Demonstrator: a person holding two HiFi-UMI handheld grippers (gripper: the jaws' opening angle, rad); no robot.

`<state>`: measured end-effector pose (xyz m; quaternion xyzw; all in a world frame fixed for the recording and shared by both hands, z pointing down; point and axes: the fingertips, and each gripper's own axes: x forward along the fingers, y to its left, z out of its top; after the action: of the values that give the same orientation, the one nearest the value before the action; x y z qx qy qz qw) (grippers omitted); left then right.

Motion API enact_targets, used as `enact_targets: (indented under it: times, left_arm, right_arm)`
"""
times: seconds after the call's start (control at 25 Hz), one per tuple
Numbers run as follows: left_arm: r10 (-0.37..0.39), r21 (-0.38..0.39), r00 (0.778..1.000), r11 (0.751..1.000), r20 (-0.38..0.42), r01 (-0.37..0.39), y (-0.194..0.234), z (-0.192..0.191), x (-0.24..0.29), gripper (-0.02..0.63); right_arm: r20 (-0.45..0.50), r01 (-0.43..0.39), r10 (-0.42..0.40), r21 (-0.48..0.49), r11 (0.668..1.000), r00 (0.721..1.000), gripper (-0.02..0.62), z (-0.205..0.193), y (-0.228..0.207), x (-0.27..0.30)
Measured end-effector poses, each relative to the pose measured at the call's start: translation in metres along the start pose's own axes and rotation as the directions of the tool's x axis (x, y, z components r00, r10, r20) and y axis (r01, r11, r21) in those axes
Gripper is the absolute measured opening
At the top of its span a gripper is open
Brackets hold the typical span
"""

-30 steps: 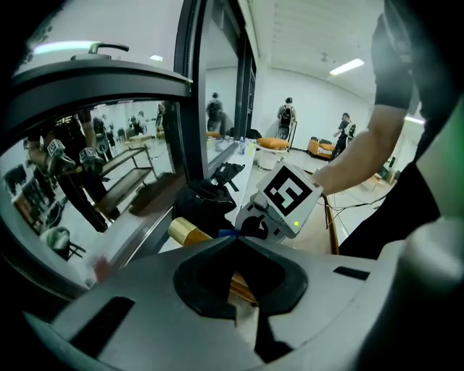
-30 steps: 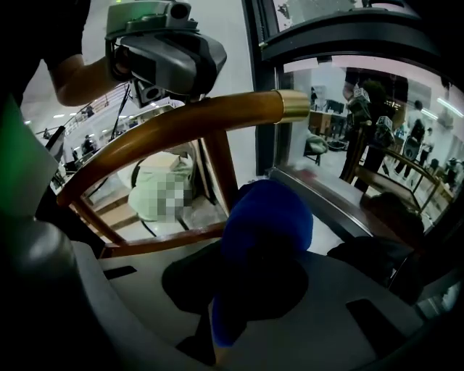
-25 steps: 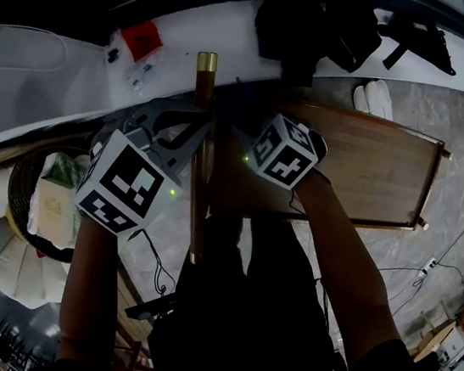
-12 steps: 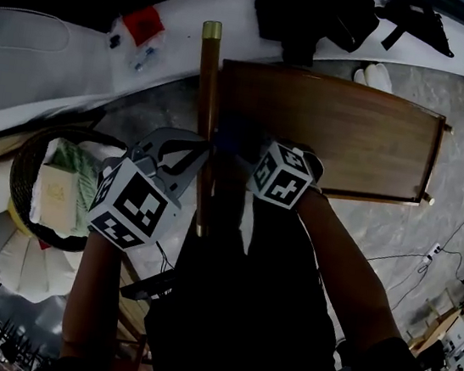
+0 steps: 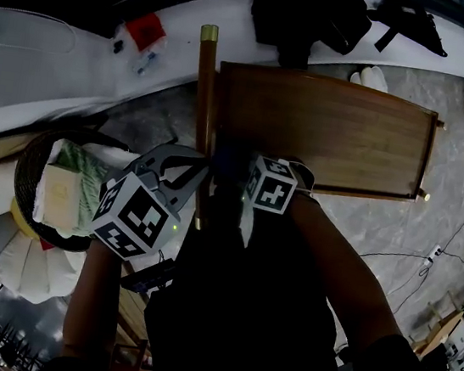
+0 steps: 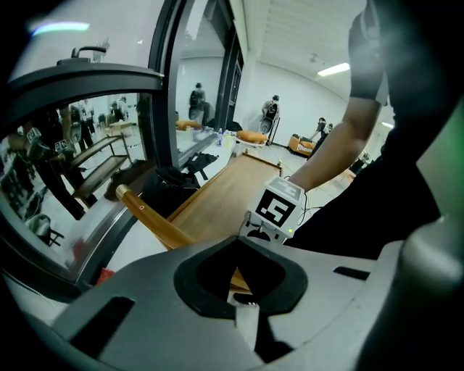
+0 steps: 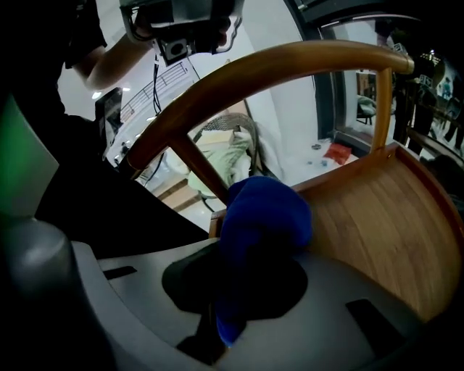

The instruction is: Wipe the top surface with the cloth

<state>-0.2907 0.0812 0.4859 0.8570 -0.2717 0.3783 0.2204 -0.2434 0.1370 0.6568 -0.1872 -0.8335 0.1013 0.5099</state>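
Drawn back toward the seat's near edge: both grippers, cloth at the near left corner.

Right tongs [image 5: 239, 166] clamp the bunched blue cloth [image 7: 264, 217], which sticks out ahead of them onto the wooden chair seat [image 5: 334, 126], beside the rail [image 5: 204, 91]. The seat's long axis runs left to right. Left tongs [image 5: 185, 163] are closed, tips meeting over the rail.

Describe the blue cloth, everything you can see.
The blue cloth is a deep-blue, soft, fleecy-looking wad, bunched rather than spread. The right gripper is shut on its lower end; the rest bulges out past the jaws. It sits at one edge of the wooden surface, apparently pressed on it.
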Motion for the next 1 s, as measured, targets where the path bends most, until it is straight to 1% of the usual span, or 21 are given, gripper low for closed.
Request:
enact_targets:
  times: [0.12, 0.24, 0.32, 0.36, 0.4, 0.44, 0.52, 0.6, 0.68, 0.8, 1.0]
  left_arm:
    - [0.004, -0.007, 1.000, 1.000, 0.004, -0.004, 0.000, 0.010, -0.001, 0.011]
    - [-0.002, -0.016, 1.000, 1.000, 0.001, 0.002, 0.002, 0.020, 0.002, 0.011]
    - [0.001, -0.006, 1.000, 1.000, -0.012, -0.001, 0.005, 0.029, 0.003, 0.011]
    - [0.008, 0.005, 1.000, 1.000, -0.021, -0.007, 0.008, 0.034, 0.003, 0.011]
    - [0.017, 0.016, 1.000, 1.000, -0.026, -0.016, 0.012, 0.040, 0.002, 0.011]
    - [0.028, 0.025, 0.999, 0.999, -0.026, -0.027, 0.018, 0.047, 0.000, 0.011]
    - [0.055, 0.033, 0.998, 0.998, -0.010, -0.055, 0.035, 0.064, -0.002, 0.011]
    - [0.087, 0.036, 0.996, 0.996, 0.010, -0.087, 0.055, 0.083, -0.002, 0.010]
    - [0.115, 0.062, 0.993, 0.991, 0.010, -0.116, 0.075, 0.100, 0.005, 0.011]
    - [0.133, 0.115, 0.991, 0.985, -0.031, -0.129, 0.096, 0.115, 0.024, 0.010]
    - [0.110, 0.157, 0.987, 0.983, -0.113, -0.092, 0.113, 0.123, 0.062, 0.011]
  right_arm:
    - [-0.033, -0.074, 0.074, -0.004, 0.997, 0.997, 0.066, -0.002, 0.007, 0.002]
    - [-0.074, -0.165, 0.166, 0.011, 0.986, 0.983, 0.066, -0.007, 0.013, 0.002]
    - [-0.050, -0.225, 0.227, 0.047, 0.973, 0.973, 0.066, -0.005, 0.016, -0.004]
    - [-0.008, -0.233, 0.234, 0.069, 0.970, 0.972, 0.066, 0.000, 0.012, -0.012]
    - [0.047, -0.212, 0.209, 0.083, 0.974, 0.977, 0.066, 0.007, 0.003, -0.024]
    - [0.103, -0.165, 0.156, 0.089, 0.982, 0.982, 0.066, 0.015, -0.013, -0.039]
    - [0.182, -0.039, 0.024, 0.079, 0.996, 0.983, 0.066, 0.028, -0.052, -0.073]
    - [0.215, 0.079, -0.087, 0.046, 0.996, 0.973, 0.066, 0.041, -0.092, -0.104]
    - [0.231, 0.161, -0.160, 0.014, 0.987, 0.960, 0.066, 0.054, -0.125, -0.127]
    - [0.214, 0.219, -0.212, -0.009, 0.976, 0.954, 0.066, 0.060, -0.163, -0.138]
    - [0.155, 0.232, -0.227, -0.021, 0.972, 0.962, 0.066, 0.052, -0.196, -0.122]
